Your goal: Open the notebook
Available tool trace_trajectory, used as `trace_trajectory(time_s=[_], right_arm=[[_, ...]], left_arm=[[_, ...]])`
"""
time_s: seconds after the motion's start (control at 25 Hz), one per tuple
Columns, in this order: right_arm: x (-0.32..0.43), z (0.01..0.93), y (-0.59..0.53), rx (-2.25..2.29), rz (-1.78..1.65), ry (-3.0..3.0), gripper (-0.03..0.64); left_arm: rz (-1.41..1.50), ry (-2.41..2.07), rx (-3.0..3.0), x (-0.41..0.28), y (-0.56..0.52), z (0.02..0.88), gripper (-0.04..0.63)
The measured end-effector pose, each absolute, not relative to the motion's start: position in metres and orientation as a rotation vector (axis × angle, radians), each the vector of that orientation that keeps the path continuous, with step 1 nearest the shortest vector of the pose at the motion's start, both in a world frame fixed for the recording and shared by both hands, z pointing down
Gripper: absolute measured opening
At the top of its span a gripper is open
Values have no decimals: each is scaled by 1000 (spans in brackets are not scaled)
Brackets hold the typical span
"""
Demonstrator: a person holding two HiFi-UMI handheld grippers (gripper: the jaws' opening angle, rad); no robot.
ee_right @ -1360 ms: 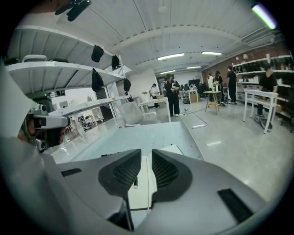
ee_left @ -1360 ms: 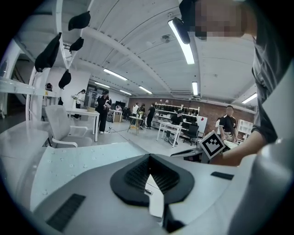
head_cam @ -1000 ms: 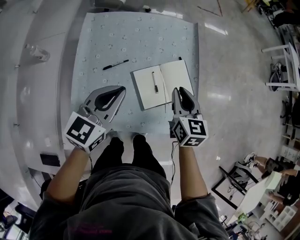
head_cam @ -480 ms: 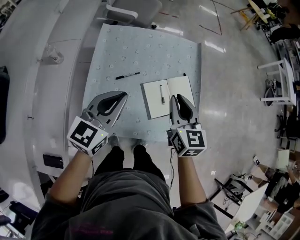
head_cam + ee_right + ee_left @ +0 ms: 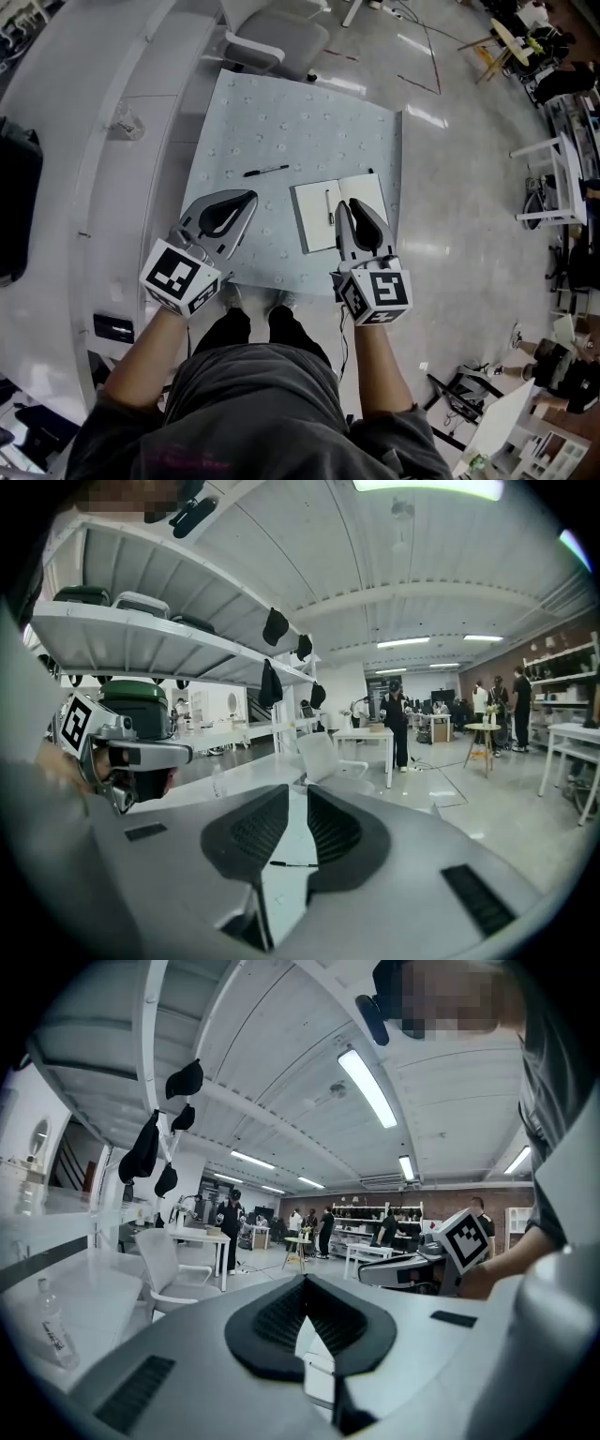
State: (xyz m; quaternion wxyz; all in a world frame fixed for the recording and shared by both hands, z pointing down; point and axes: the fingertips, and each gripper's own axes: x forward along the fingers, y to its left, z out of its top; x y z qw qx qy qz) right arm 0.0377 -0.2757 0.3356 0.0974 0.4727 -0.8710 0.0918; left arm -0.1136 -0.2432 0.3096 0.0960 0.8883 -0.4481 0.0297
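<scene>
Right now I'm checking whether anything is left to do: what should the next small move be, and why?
Probably just lower both grippers to rest, clear of the notebook. It already lies open and flat on the table, with a pen on its page. The right gripper is open and empty, the left gripper is shut on nothing, and neither seems to touch the notebook.

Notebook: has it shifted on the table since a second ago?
No. The notebook lies open at the same spot by the table's right edge, beside the black pen.
</scene>
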Motion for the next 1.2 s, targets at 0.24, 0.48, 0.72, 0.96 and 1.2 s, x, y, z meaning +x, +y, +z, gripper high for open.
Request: trace_trajectory(time_s=[0.24,0.48,0.72,0.96,1.2], right_arm=[[19,317,-268,1364,246,-2617,66],[2,303,-262,1329,238,-2650,54],[-12,294,-259,1283,211,-2677,51],[-17,284,-255,1264,196,-2693,44],[-22,277,-252,1249,178,-2707,43]], left_arm=[[75,-1350,2642,-127,-237,293,-3],[68,-1372,2650,-139,-229,279,-3],[52,-1404,2647,-150,-226,269,-2],[29,-1433,2641,-158,-225,260,-3],[3,-1452,2631,-164,-223,256,-2]])
